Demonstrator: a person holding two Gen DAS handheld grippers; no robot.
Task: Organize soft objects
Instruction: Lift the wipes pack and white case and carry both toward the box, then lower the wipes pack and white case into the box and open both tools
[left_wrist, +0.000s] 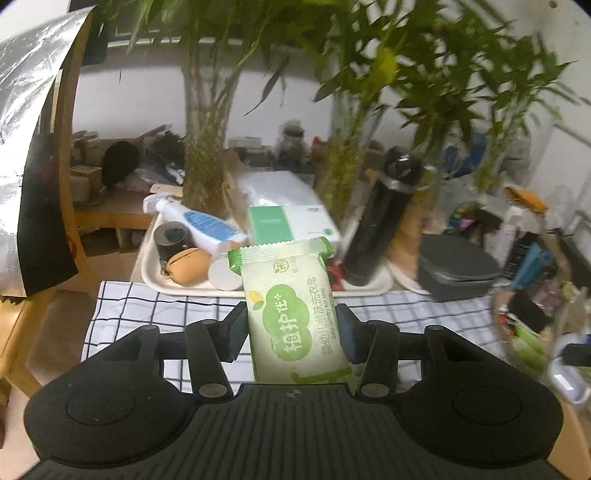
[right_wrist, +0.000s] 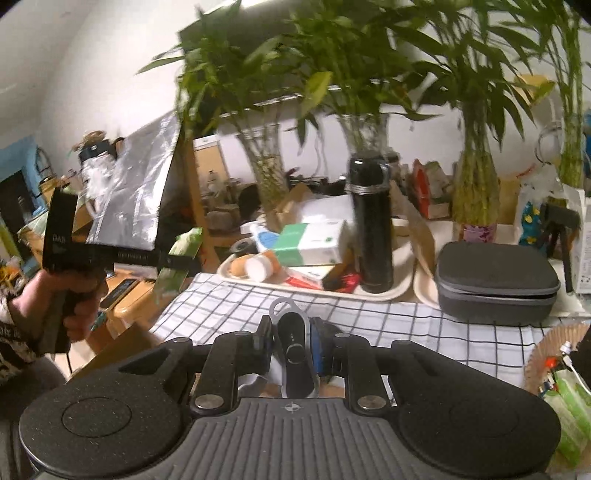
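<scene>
Both your claws are holding something above the white cloth with thin dark checks (left_wrist: 155, 306).

Your left claw (left_wrist: 291, 328) squeezes a green and white soft soap packet (left_wrist: 295, 317), which sticks out past its tips.
Your right claw (right_wrist: 290, 341) pinches a small black tube in a silver clip holder (right_wrist: 291, 343), lying between its fingers.

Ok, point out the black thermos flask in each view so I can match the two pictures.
Left wrist view: black thermos flask stands right of centre, at the tray's right end, leaning in the fisheye.
Right wrist view: black thermos flask stands upright, right of centre, on the same tray.
Shared landmark: the grey zip case right of it.
</scene>
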